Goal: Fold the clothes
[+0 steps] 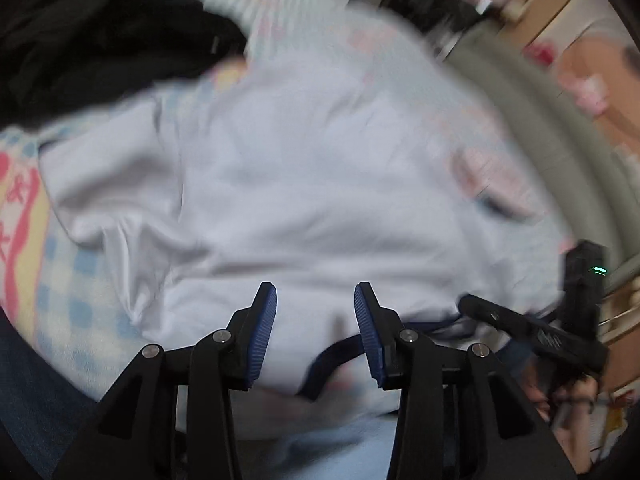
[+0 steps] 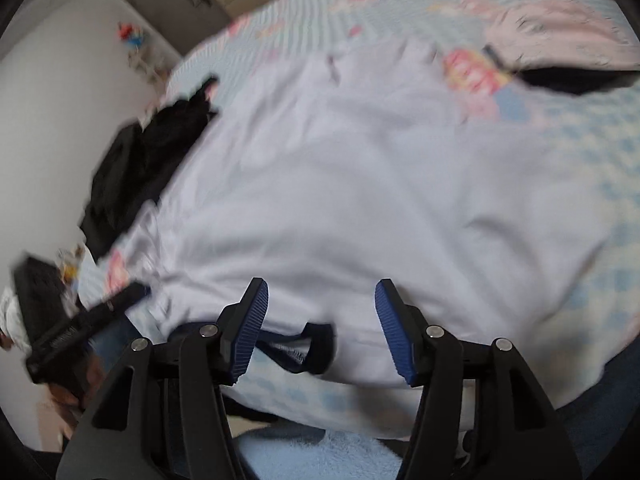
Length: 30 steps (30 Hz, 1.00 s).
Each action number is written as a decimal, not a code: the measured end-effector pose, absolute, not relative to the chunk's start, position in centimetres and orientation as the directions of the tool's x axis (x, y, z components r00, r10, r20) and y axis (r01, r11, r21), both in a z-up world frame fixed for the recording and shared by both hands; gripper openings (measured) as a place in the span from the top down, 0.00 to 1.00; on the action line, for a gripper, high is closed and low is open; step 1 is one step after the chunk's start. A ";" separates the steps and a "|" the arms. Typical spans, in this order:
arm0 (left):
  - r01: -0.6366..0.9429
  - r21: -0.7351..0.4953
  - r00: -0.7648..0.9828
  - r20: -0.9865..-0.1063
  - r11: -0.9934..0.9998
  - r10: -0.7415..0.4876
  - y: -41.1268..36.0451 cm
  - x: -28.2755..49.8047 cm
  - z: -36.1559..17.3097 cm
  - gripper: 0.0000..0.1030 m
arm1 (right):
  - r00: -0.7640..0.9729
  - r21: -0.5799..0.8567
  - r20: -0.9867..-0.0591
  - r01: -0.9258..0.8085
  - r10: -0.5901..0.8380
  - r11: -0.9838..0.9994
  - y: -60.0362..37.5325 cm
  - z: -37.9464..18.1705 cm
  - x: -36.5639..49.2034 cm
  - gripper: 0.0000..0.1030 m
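Both hand-held grippers are seen spread above a white garment (image 1: 312, 184) that is laid out flat on a bed. In the left wrist view, the left hand-held gripper (image 1: 315, 332) is held with its blue ribbed pads (image 1: 264, 332) apart, and nothing is pinched between them; white cloth and a stretch of the garment's dark blue collar trim (image 1: 332, 354) are seen through the gap. In the right wrist view, the right hand-held gripper (image 2: 322, 330) is likewise held wide, with no cloth gripped; the dark blue collar (image 2: 316, 346) lies just below and between its pads, at the near edge of the garment. Whether either set of pads touches the cloth cannot be told, as both views are blurred.

The white garment is spread across a bedsheet (image 2: 580, 152) patterned with light blue checks and pink figures. A pile of black clothing (image 1: 92, 52) is seen at the far left of the garment, touching its edge; it also shows in the right wrist view (image 2: 148, 160), at the left side of the bed. A pink and black item (image 2: 568, 60) lies on the sheet beyond the garment's far right corner.

Each hand-held gripper is caught by the other's camera: the right one at the lower right of the left view (image 1: 532, 328), the left one at the lower left of the right view (image 2: 88, 320). Blue denim (image 1: 36, 392) is seen at the near edge of the bed.
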<state>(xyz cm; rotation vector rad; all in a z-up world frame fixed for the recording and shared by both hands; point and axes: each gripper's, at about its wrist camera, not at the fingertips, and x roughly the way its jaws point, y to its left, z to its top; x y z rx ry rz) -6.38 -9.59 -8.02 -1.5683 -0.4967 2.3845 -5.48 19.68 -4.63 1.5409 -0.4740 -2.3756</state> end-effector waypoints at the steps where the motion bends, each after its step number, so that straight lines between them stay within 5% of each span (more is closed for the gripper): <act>1: 0.013 -0.392 -0.325 -0.871 -0.920 0.367 -9.7 -6.7 -9.6 0.61 | -0.361 0.399 -0.849 0.040 -0.386 -0.916 19.2 -5.8 -5.1 0.47; 8: 0.103 -0.524 -0.354 -0.814 -0.846 0.461 -15.1 -2.8 -9.7 0.65 | -0.285 0.516 -0.831 -0.070 -0.478 -0.854 21.8 -7.3 -0.6 0.56; 12: 0.214 -0.584 -0.460 -0.768 -0.783 0.446 -18.9 -2.6 -9.4 0.61 | -0.396 0.565 -0.784 -0.134 -0.479 -0.814 25.2 -5.2 -0.6 0.46; 24: 0.367 -0.613 -0.571 -0.742 -0.700 0.351 -21.4 -2.7 -10.8 0.57 | -0.473 0.512 -0.812 -0.299 -0.341 -0.806 30.2 -4.3 0.2 0.44; 26: 0.355 -0.631 -0.551 -0.737 -0.690 0.391 -21.1 -3.4 -11.1 0.43 | -0.485 0.523 -0.804 -0.304 -0.344 -0.796 30.6 -4.1 0.4 0.39; 30: 0.293 -0.600 -0.507 -0.757 -0.744 0.411 -18.8 -5.0 -11.8 0.52 | -0.470 0.532 -0.808 -0.321 -0.356 -0.783 31.6 -6.1 -0.8 0.36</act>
